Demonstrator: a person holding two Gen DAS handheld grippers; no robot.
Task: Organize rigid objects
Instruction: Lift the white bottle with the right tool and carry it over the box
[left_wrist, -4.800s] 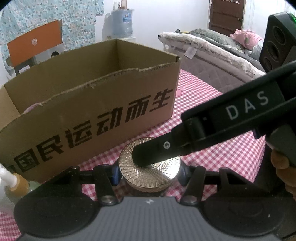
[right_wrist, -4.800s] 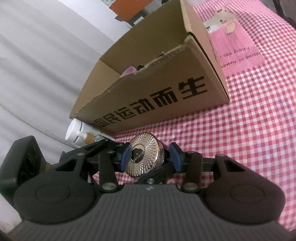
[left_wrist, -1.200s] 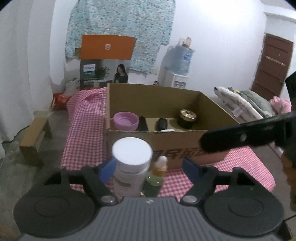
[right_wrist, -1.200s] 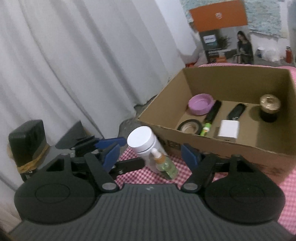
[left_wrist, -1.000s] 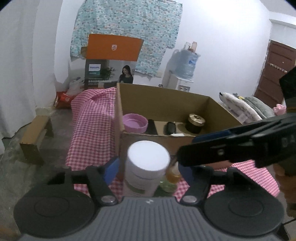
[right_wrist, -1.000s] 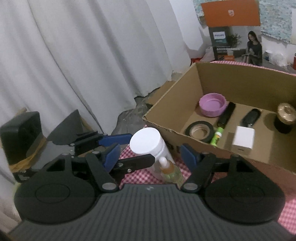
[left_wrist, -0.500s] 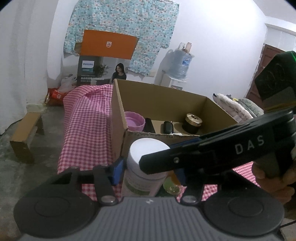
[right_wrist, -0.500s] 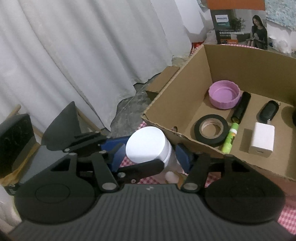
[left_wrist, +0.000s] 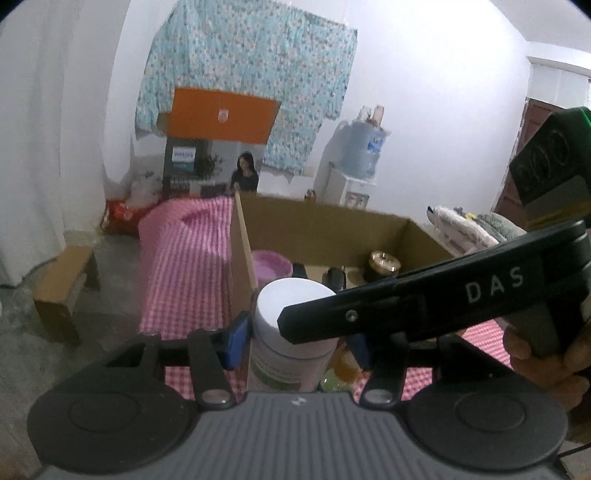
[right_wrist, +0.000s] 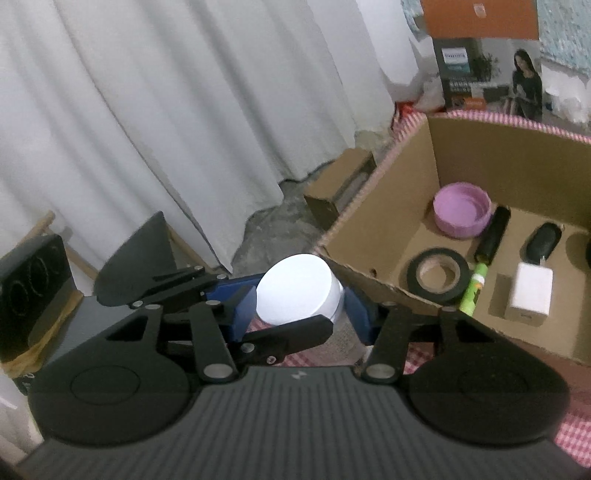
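Observation:
A white-capped jar (left_wrist: 291, 332) with a green label stands on the pink checked cloth just outside the cardboard box (left_wrist: 332, 221). Both grippers bracket it: my left gripper (left_wrist: 295, 338) has its blue pads on either side of the jar body, and my right gripper (right_wrist: 301, 308) has its pads on either side of the white cap (right_wrist: 297, 291). I cannot tell whether either one presses on the jar. A small amber-capped dropper bottle (left_wrist: 341, 373) stands right of the jar. The right gripper's arm (left_wrist: 424, 302) crosses the left wrist view.
The box (right_wrist: 388, 206) holds a purple lid (right_wrist: 461, 210), a black tape roll (right_wrist: 437, 275), a green tube (right_wrist: 472, 291), a white adapter (right_wrist: 528, 295), black items and a gold-lidded jar (left_wrist: 384, 264). White curtains (right_wrist: 166, 129) hang behind. A small wooden stool (left_wrist: 62, 291) stands on the floor.
Both grippers have moved in on the white-capped jar and narrowed around it. The right gripper's arm now crosses more of the left wrist view.

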